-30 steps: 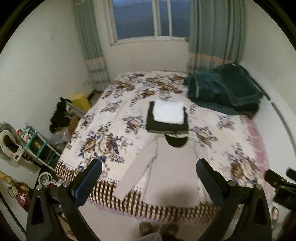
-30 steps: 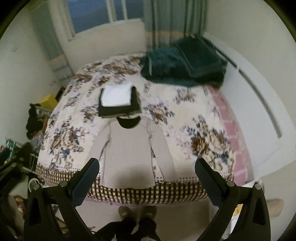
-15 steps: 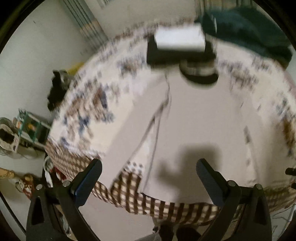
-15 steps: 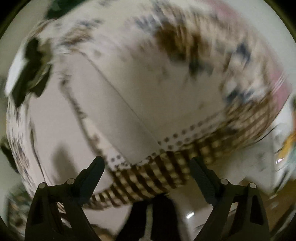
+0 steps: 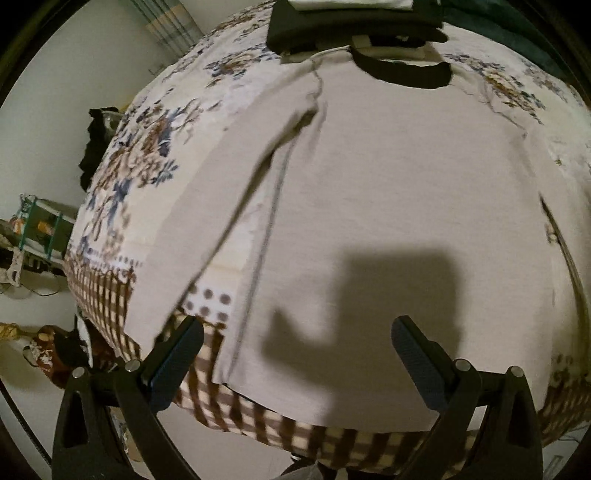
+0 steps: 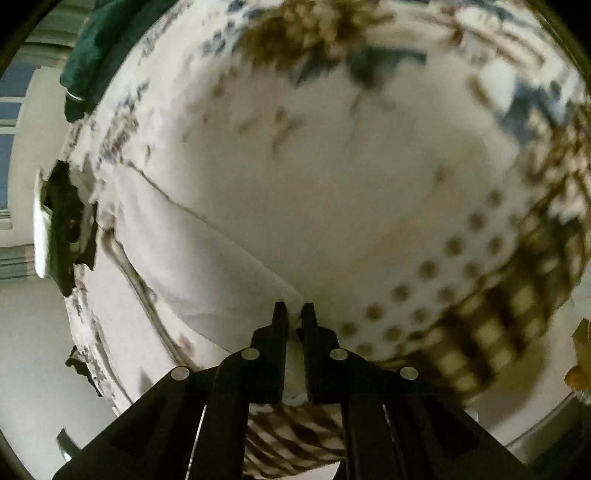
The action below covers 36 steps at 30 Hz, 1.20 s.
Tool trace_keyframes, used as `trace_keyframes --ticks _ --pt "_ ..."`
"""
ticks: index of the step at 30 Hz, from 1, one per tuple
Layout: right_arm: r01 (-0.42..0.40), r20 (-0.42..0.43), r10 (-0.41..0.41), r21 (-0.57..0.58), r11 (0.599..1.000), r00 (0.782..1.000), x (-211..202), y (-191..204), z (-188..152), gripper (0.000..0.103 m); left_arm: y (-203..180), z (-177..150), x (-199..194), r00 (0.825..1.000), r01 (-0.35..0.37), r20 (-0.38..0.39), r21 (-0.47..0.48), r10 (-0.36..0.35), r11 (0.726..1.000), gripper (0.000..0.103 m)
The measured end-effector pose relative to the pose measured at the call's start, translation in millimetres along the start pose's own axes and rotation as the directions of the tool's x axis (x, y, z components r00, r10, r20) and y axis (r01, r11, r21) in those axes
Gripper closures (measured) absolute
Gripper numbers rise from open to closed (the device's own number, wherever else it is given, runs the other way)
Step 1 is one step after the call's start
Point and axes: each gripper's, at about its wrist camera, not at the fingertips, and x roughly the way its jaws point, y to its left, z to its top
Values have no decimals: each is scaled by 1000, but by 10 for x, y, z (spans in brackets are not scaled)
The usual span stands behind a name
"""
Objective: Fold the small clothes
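On the flowery bedspread (image 5: 147,155) the beige long-sleeve top (image 5: 388,192) is laid out flat, dark collar (image 5: 406,74) at the far end right by the folded pile (image 5: 332,22). Left gripper (image 5: 295,354) hangs just over the hem near the bed's checked edge, jaws spread wide with nothing between them (its shadow falls on the fabric). Right gripper (image 6: 293,314) is clamped on the end of the sleeve (image 6: 207,273), cloth pinched between the pads, though that view's pretty blurry
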Motion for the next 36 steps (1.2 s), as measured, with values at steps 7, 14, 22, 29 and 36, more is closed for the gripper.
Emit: trace_keyframes --ticks 7,14,22,29,36 --pt "78 51 -74 -66 995 996 -407 -51 470 95 -169 31 -121 999 39 18 95 -41 995 0" --pt "28 22 -30 92 995 999 -524 -667 644 48 -125 39 -125 997 77 3 85 -77 993 0" --pt "-227 77 214 408 884 974 39 -1130 420 38 147 -40 174 994 99 -52 48 -96 994 0" --pt "-288 266 193 385 877 944 -370 -718 420 97 489 63 348 991 120 -68 15 -119 993 0" --pt "-225 386 111 266 937 916 -1161 -194 669 97 845 264 449 985 162 -61 -17 -163 987 0"
